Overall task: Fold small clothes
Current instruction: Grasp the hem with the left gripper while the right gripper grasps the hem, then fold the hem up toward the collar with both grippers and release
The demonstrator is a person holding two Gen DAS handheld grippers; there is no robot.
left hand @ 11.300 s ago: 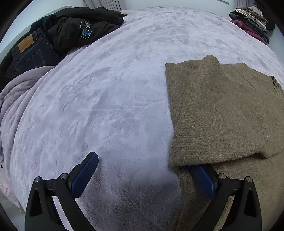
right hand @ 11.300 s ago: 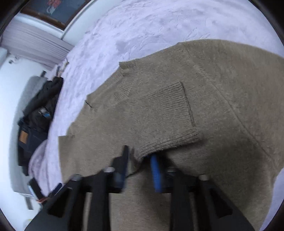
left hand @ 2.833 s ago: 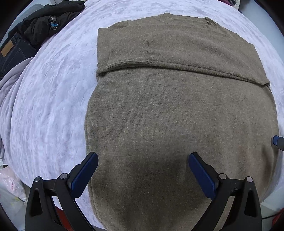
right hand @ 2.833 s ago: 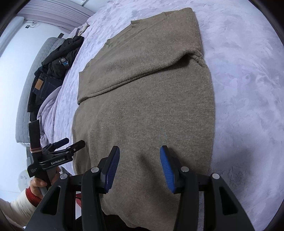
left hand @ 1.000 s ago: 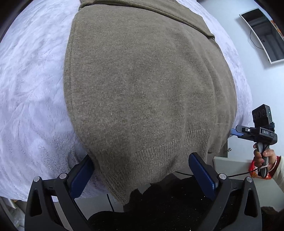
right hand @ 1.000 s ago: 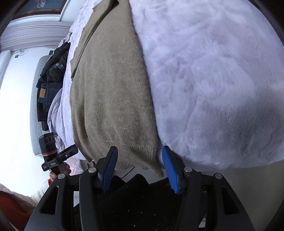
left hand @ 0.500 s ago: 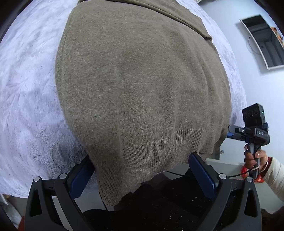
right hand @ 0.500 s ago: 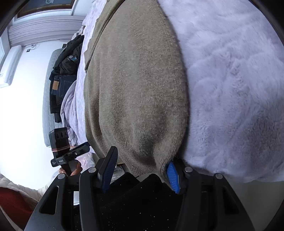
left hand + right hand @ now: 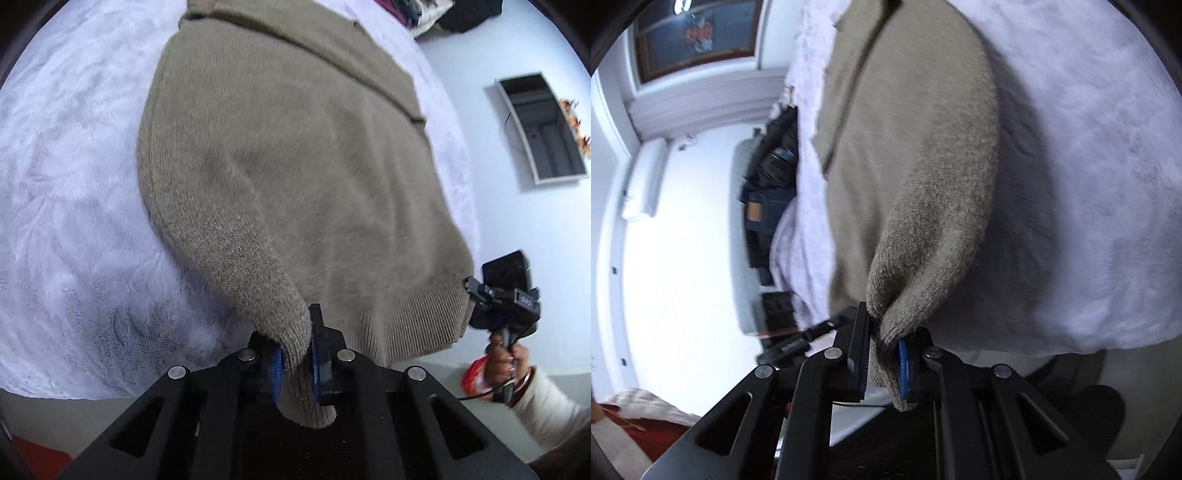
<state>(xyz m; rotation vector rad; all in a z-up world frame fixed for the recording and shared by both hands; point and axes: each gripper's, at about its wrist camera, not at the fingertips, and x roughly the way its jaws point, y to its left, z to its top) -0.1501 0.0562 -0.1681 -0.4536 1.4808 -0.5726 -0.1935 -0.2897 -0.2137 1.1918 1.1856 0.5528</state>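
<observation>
An olive-brown knit sweater (image 9: 295, 166) lies on the lilac fleece bed cover (image 9: 66, 177), its sleeves folded across the top. My left gripper (image 9: 295, 354) is shut on the sweater's near left hem corner at the bed's edge. My right gripper (image 9: 882, 358) is shut on the near right hem corner of the sweater (image 9: 905, 155). In the left wrist view the right gripper (image 9: 506, 299) shows at the sweater's other hem corner. The ribbed hem hangs over the bed's edge between them.
Dark jeans and a black jacket (image 9: 768, 177) are piled at the bed's far left side. More folded clothes (image 9: 424, 14) lie at the far right corner. A wall shelf (image 9: 539, 129) hangs on the right. The fleece cover (image 9: 1089, 184) spreads right of the sweater.
Both grippers have closed on the sweater's hem corners; half a second ago their jaws stood wide open around the hem. The corners are now bunched between the pads.
</observation>
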